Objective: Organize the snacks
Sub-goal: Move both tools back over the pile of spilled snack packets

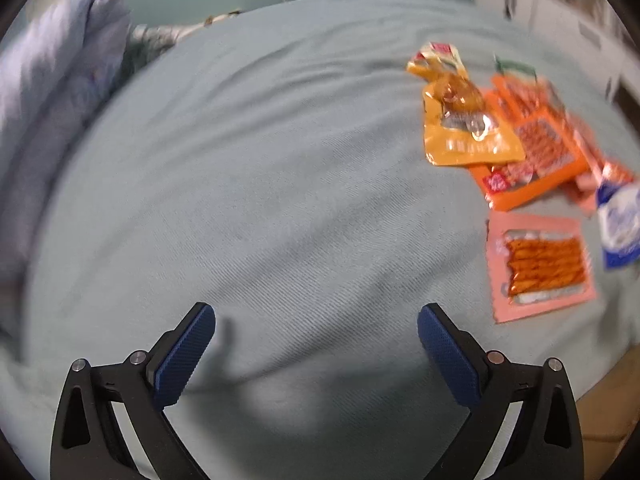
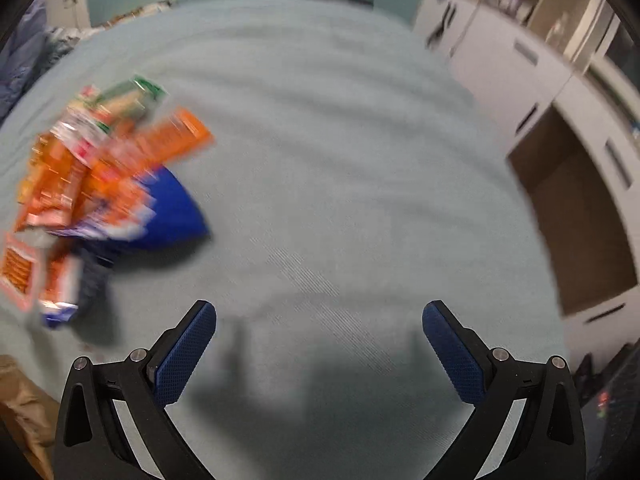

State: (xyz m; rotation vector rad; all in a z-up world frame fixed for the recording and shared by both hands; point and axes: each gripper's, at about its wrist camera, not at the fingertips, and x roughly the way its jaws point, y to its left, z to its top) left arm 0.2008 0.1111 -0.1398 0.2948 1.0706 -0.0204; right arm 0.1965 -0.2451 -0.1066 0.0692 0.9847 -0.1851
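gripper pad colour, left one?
Dark blue, textured pads on black arms; clearest in the left wrist view.

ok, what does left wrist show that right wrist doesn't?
Left wrist only: a yellow snack pouch lying on top of the orange packets, and a grey-blue quilt bunched at the left edge.
Right wrist only: a solid blue bag at the pile's near edge, a green packet at its far end, and white cabinets with an open cubby.
Both: the pale green bedspread, the snack pile, the pink packet of orange sticks, and open, empty tongs on each side.
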